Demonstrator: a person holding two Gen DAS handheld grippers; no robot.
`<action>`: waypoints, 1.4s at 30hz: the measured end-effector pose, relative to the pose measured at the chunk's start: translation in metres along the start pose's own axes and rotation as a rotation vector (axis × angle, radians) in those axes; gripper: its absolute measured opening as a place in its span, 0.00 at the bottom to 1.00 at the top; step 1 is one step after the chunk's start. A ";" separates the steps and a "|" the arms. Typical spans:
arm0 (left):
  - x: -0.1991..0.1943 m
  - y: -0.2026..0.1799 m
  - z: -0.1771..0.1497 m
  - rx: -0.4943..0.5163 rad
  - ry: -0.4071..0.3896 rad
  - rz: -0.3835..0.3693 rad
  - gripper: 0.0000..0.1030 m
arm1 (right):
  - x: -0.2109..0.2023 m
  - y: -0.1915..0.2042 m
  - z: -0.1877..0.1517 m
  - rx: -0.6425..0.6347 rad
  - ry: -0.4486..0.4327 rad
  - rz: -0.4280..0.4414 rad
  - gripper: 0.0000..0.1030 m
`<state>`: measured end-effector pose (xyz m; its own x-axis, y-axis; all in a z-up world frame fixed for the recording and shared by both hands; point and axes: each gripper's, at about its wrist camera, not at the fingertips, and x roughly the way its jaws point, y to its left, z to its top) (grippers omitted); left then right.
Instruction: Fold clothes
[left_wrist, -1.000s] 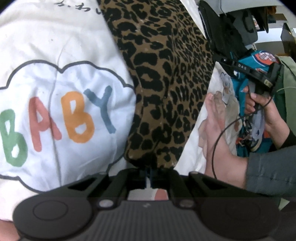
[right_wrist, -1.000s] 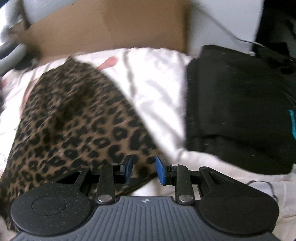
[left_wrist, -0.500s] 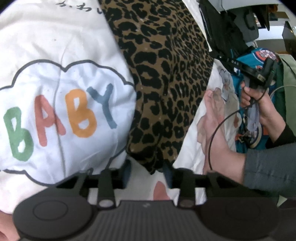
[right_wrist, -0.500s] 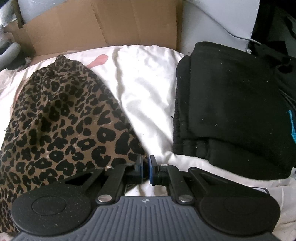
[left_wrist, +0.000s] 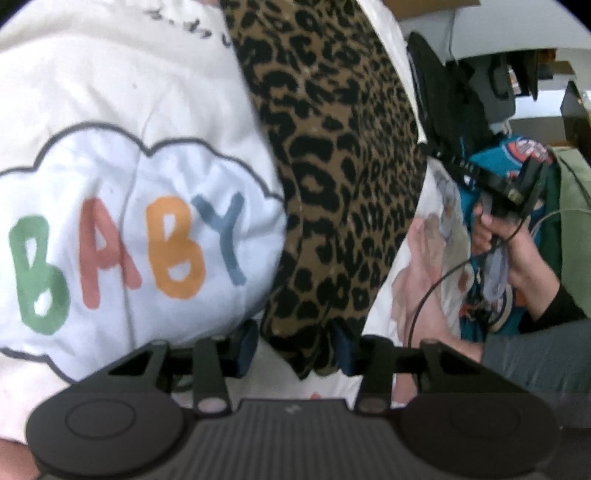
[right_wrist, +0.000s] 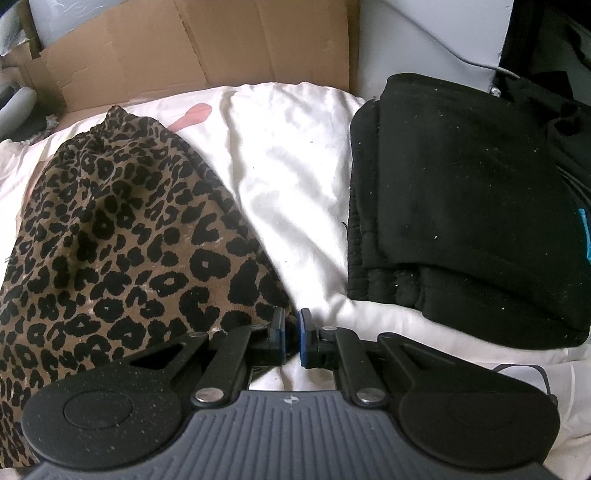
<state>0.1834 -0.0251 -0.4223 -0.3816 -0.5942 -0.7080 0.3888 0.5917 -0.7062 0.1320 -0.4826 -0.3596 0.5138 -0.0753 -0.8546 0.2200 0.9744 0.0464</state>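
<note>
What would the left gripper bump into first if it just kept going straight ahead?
Most likely the leopard cloth: its edge already lies between the open fingers of the left gripper, so it would meet that at once.

one leopard-print garment (right_wrist: 122, 236) lies on the white sheet (right_wrist: 295, 177), with one folded black garment (right_wrist: 465, 206) to the right of it and one white cloth printed "baby" (left_wrist: 122, 206) touching its other side. behind the leopard-print garment stands one cardboard sheet (right_wrist: 207, 48). two grippers show, the left gripper (left_wrist: 295, 345) and the right gripper (right_wrist: 291, 334), one on each side of it.
</note>
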 end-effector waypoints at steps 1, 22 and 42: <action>0.001 -0.001 0.000 0.001 -0.005 -0.006 0.46 | 0.000 0.000 0.000 0.000 -0.001 0.000 0.06; 0.028 0.016 -0.004 -0.119 0.089 -0.150 0.24 | 0.001 -0.009 -0.001 0.054 -0.006 0.022 0.14; 0.030 -0.005 0.008 -0.010 0.108 -0.029 0.07 | -0.003 -0.025 0.005 0.135 0.006 0.106 0.33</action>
<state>0.1770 -0.0497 -0.4401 -0.4811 -0.5493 -0.6832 0.3677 0.5810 -0.7261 0.1287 -0.5079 -0.3556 0.5350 0.0286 -0.8444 0.2741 0.9395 0.2055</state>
